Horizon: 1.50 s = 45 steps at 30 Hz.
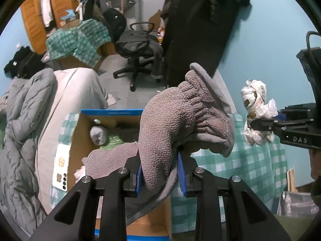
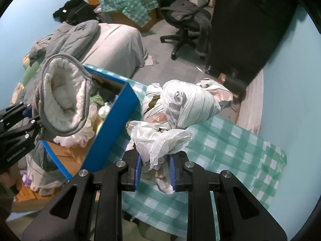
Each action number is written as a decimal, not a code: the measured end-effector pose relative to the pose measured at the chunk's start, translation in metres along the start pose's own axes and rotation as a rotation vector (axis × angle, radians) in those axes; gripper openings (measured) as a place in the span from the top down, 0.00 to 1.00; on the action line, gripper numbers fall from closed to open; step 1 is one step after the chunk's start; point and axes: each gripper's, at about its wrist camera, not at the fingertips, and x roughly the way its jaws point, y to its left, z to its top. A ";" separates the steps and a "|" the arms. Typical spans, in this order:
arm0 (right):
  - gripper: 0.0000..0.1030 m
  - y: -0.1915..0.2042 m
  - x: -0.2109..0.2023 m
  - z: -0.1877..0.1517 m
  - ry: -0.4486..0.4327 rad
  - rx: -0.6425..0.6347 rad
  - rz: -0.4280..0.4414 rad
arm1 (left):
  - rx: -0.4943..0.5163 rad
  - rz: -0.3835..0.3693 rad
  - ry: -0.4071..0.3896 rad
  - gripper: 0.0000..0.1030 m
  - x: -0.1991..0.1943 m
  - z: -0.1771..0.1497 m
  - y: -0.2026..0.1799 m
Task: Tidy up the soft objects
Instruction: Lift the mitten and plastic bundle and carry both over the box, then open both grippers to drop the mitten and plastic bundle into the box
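Cardboard box (image 2: 112, 124) with blue rim sits on checked cloth (image 2: 230, 150), partly full.
Left claw (image 1: 160, 172) clamped on grey fleece-lined slipper (image 1: 180, 116), held above box.
Right claw (image 2: 154, 170) clamped on knotted plastic-bag bundle (image 2: 180, 108), gripped by loose tail only.
Risk: thin film slipping out, bundle dropping outside box.
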 end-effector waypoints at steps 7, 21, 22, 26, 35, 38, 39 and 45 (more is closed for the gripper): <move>0.80 0.025 0.014 0.018 0.006 -0.049 0.035 | -0.043 0.037 0.007 0.72 0.003 -0.003 0.028; 0.80 0.079 0.052 0.051 0.049 -0.149 0.143 | -0.127 0.115 0.045 0.72 0.021 -0.009 0.076; 0.80 0.083 0.056 0.053 0.056 -0.156 0.151 | -0.137 0.122 0.048 0.72 0.024 -0.009 0.079; 0.80 0.099 0.070 0.060 0.082 -0.181 0.172 | -0.181 0.151 0.081 0.72 0.038 -0.012 0.094; 0.80 0.120 0.108 0.066 0.144 -0.178 0.221 | -0.283 0.173 0.133 0.63 0.063 -0.017 0.112; 0.78 0.125 0.115 0.066 0.154 -0.175 0.229 | -0.287 0.191 0.146 0.51 0.067 -0.017 0.110; 0.75 0.126 0.117 0.067 0.156 -0.176 0.231 | -0.285 0.192 0.144 0.48 0.066 -0.016 0.109; 0.65 0.129 0.117 0.069 0.143 -0.176 0.214 | -0.265 0.223 0.125 0.41 0.058 -0.013 0.107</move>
